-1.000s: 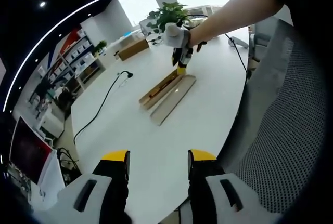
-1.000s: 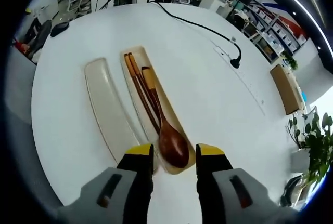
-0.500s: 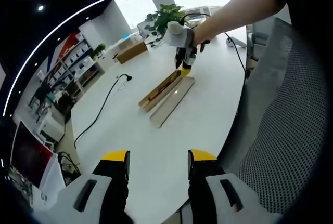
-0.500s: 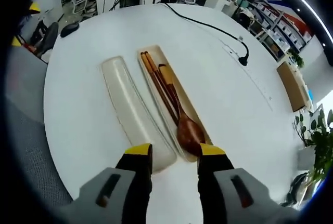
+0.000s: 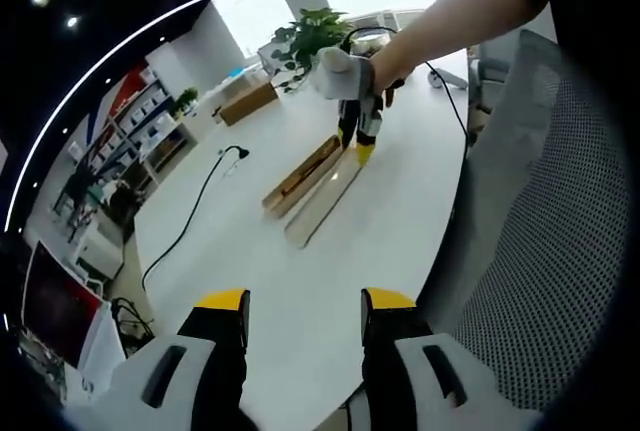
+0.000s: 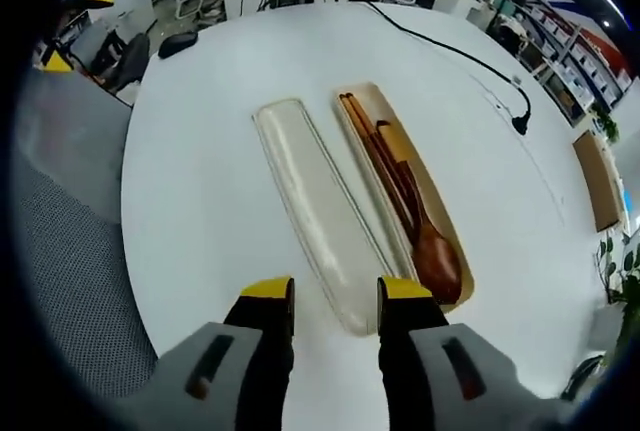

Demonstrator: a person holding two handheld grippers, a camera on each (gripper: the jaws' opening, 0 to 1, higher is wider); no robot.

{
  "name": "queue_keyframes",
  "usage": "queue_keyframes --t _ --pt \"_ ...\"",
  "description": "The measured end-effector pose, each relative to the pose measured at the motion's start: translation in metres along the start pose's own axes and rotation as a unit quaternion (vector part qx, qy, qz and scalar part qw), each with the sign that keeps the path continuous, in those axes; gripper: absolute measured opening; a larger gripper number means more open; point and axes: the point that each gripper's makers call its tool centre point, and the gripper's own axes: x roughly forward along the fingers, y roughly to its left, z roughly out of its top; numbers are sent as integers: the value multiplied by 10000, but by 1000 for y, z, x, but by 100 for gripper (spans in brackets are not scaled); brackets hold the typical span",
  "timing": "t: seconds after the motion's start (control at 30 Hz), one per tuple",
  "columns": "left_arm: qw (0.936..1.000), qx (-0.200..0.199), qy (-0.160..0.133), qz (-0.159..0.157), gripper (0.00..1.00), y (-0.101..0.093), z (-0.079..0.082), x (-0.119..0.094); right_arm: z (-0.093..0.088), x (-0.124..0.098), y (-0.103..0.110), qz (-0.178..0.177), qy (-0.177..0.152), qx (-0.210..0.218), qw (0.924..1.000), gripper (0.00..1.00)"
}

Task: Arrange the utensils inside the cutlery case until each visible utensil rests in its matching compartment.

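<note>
Over the last second the right claw (image 6: 322, 296) has shifted from the case (image 6: 400, 191) end to the near end of the lid (image 6: 320, 213), jaws apart and empty, straddling it. Spoon (image 6: 425, 236) and chopsticks (image 6: 375, 156) already lie in the case, so closing it looks next. The left claw (image 5: 303, 309) hangs open, empty, near the counter (image 5: 300, 251) edge. A chair crowds that edge; a cable lies well apart.

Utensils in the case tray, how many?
3: two wooden chopsticks along the left side of the case tray, one wooden spoon beside them on the right. Something could be hidden underneath.
</note>
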Motion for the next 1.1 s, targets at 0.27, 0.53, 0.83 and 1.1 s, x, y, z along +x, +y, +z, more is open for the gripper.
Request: queue_keyframes --t 0.27,0.53,0.83,1.1 --pt "10000 21 -7 1 45 -1 1 0 1 16 14 387 220 -192 9988 27" --pt "10000 -10 -13 14 45 0 0 -1 6 25 13 499 421 -502 9966 19" --pt "10000 -39 -5 1 45 1 0 -1 6 27 13 566 553 -852 9932 6" --pt "10000 -90 -31 8 46 1 0 -1 0 30 21 619 652 -1151 9893 1"
